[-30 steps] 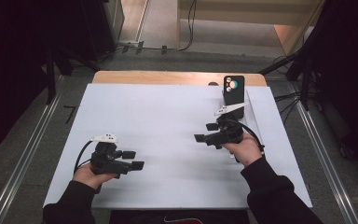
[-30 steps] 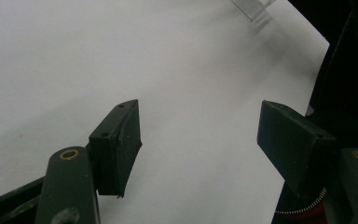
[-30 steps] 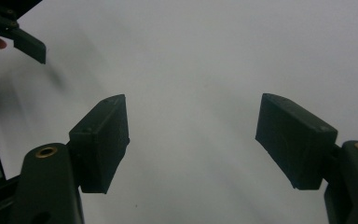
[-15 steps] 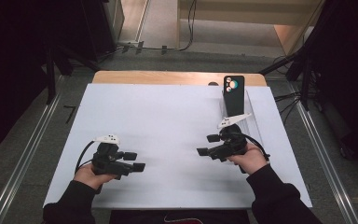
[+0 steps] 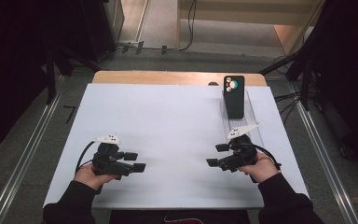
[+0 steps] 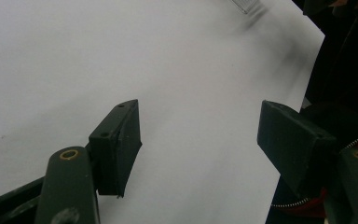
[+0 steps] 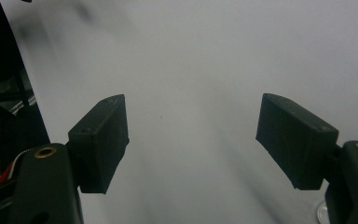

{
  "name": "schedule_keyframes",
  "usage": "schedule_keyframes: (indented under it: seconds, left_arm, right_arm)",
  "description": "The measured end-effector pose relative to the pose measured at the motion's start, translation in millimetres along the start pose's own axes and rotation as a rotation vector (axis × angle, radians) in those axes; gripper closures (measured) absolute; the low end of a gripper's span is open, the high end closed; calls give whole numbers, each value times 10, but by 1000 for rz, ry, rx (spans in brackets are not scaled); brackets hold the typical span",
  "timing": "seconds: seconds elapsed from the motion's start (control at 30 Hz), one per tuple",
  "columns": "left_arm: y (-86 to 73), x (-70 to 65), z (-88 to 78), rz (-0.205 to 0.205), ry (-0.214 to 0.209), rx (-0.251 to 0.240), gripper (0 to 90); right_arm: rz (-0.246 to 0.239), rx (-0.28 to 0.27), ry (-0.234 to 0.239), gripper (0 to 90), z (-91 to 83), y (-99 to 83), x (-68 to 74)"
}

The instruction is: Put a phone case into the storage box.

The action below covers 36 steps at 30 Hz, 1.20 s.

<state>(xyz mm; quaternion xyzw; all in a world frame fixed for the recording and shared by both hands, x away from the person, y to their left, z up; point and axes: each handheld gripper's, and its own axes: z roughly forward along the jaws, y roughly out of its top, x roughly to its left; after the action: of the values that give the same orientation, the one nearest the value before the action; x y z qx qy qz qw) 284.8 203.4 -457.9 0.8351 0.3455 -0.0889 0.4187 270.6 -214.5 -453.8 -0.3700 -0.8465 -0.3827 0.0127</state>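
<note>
A black phone point(image 5: 234, 96) with its camera lenses facing me stands upright in a clear stand point(image 5: 251, 122) at the back right of the white table point(image 5: 168, 121). My right gripper point(image 5: 217, 155) lies low over the table in front of that stand, jaws pointing left, open and empty. In the right gripper view its jaws point(image 7: 193, 140) frame bare white surface. My left gripper point(image 5: 135, 161) rests near the front left, jaws pointing right, open with nothing between them. The left gripper view point(image 6: 200, 144) looks across the table toward its front edge.
A wooden strip point(image 5: 177, 77) runs along the table's far edge. Metal rails point(image 5: 23, 154) flank the table on the floor at both sides. Dark stands and cables point(image 5: 284, 98) sit at the back right.
My right gripper has drawn back from the phone stand toward the front of the table and sunk a little. The left gripper has kept still.
</note>
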Motion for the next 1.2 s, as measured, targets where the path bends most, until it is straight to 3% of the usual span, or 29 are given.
schedule_keyframes:
  seconds: [0.47, 0.73, 1.2]
  left_arm:
    - [-56, -43, 1, 5, -7, 1, 303]
    - [-86, -49, -17, 7, -2, -3, 303]
    - [-101, -30, -12, 15, 16, -3, 303]
  right_arm:
    - [30, 16, -13, 227, -111, -218, -39]
    - [63, 27, -50, 225, -178, -324, -100]
    - [99, 2, -75, 225, -257, -495, -199]
